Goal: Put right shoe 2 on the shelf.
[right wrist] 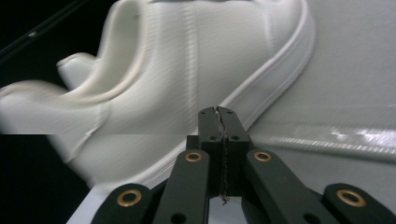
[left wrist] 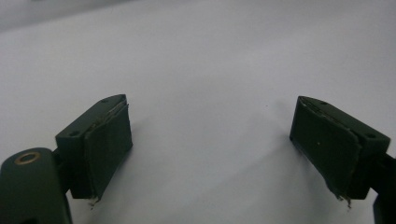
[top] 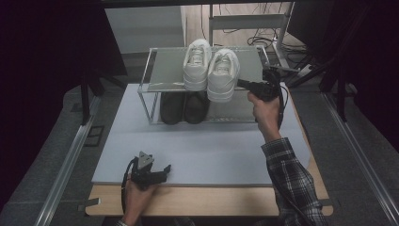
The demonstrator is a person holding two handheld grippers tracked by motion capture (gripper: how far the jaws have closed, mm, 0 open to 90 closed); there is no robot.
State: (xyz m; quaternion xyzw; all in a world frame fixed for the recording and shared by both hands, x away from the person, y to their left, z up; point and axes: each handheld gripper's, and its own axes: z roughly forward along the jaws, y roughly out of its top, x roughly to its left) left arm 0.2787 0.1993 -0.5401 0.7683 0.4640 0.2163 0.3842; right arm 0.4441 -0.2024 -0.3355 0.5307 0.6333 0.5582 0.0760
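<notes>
Two white sneakers stand side by side on the top shelf of a wire shoe rack (top: 157,87): a left white sneaker (top: 196,63) and a right white sneaker (top: 223,73), whose heel hangs over the shelf's front edge. My right gripper (top: 241,83) is shut with nothing between its pads, its tip at the right sneaker's side near the heel. In the right gripper view the shut gripper (right wrist: 218,112) points at the sneaker's white sole rim (right wrist: 261,88). My left gripper (top: 165,168) rests open near the mat's front edge, its pads (left wrist: 109,149) wide apart over bare mat.
A pair of black shoes (top: 183,107) sits on the rack's lower shelf. The rack stands at the back of a pale grey mat (top: 207,150) on a wooden table (top: 211,200). Metal rails (top: 66,165) run along both sides. Cables (top: 263,40) lie behind the rack.
</notes>
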